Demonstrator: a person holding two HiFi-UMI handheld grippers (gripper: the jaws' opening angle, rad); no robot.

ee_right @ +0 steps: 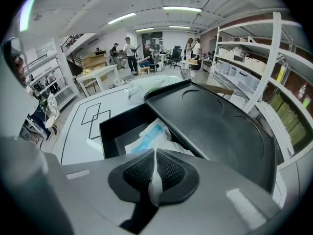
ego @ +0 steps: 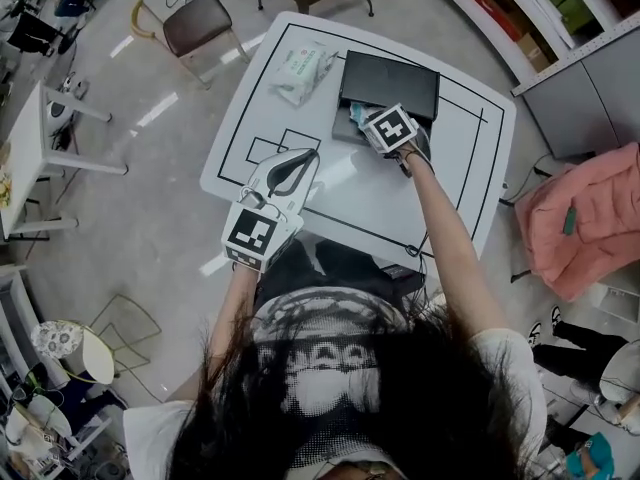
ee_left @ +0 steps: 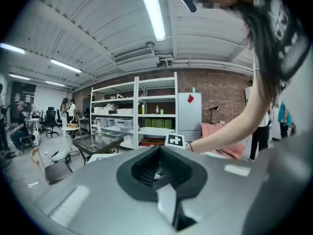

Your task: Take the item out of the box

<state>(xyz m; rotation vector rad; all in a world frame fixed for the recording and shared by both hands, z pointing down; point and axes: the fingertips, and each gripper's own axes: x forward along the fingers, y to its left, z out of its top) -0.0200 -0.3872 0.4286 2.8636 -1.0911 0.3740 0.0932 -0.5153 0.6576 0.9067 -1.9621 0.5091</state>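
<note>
At a white table (ego: 360,198) marked with black lines, you are pointing your right gripper (ego: 362,118) steeply down into the open black box (ego: 343,133) on the table's far side. In the right gripper view its jaws are pinching together on the thin white edge of a blue-and-white packet (ee_right: 149,136). The packet is lying inside the box (ee_right: 117,126), against the wall nearest the lid. The black lid (ee_right: 215,121), embossed with circles, is resting open just beside the box, on its right in that view.

Your left gripper (ego: 303,160) is hovering near the table's front edge, well apart from the box and aiming almost level across the room. In the left gripper view its jaws (ee_left: 159,165) are sitting together with nothing between them, and your right forearm is stretching across the background behind them.

A white-and-green wipes pack (ego: 300,73) is lying on the table's far left corner, near the box but not touching it. A brown chair (ego: 195,23) is standing on the floor beyond that corner, and a pink jacket (ego: 590,218) is draped over something to your right. White shelving (ee_left: 137,106) is standing against a brick wall in the left gripper view, and several people are working at desks at the far end of the room in the right gripper view.
</note>
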